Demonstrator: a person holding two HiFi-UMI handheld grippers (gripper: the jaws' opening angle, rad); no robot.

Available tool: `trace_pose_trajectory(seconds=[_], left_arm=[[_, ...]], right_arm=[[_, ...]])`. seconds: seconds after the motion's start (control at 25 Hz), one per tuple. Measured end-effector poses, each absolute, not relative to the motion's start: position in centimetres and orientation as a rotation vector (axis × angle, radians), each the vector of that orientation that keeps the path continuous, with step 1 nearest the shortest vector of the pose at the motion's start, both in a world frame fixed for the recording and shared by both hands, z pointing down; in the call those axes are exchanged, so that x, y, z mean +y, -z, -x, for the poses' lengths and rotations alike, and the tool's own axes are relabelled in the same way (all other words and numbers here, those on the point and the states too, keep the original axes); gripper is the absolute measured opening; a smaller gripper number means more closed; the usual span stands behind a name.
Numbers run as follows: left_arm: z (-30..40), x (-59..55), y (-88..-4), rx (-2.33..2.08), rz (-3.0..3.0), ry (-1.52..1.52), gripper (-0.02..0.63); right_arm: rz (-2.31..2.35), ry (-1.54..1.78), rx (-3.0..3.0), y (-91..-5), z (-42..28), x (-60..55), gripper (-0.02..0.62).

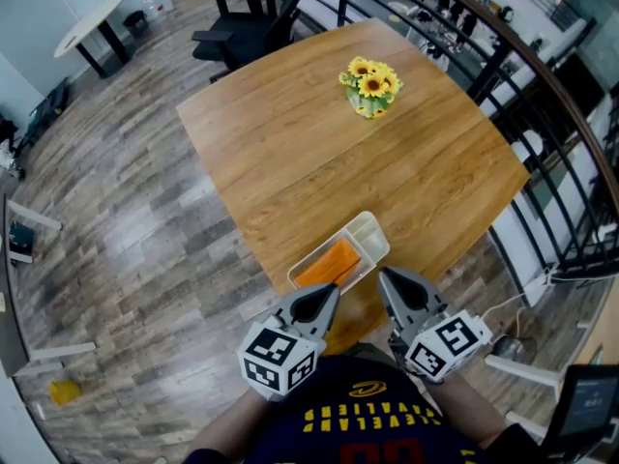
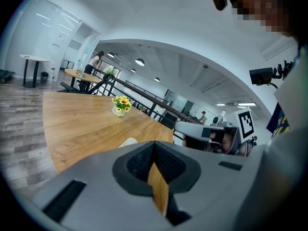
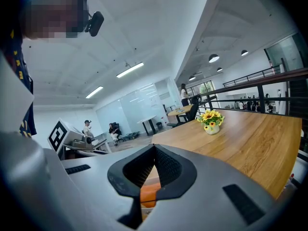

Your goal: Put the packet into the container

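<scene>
A white oblong container sits at the near edge of the wooden table. An orange packet lies inside its nearer part. Both grippers hover just short of the table edge, close to the person's body. The left gripper is shut and holds nothing, its tip near the container's near left corner. My right gripper is likewise shut and empty, at the container's near right. In the right gripper view the packet shows orange beneath the shut jaws. The left gripper view shows its jaws closed, with the container's rim peeking out.
A small pot of yellow flowers stands on the table's far side. A black railing runs along the right. An office chair and round tables stand beyond the table. A yellow object lies on the floor at left.
</scene>
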State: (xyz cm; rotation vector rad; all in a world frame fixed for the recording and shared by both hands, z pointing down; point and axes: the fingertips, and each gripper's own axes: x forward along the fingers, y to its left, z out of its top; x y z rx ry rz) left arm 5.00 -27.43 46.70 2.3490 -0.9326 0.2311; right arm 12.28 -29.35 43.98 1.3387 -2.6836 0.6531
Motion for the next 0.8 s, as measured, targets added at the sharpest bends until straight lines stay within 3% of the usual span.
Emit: trace_pose_trajectory(seconds=[0.8], left_arm=[[-5.1, -27.0, -46.8, -0.936, -2.366, -0.234, 0.000]], right_arm=[[-1.326, -0.652, -2.702, -44.2, -11.6, -28.2, 0.009]])
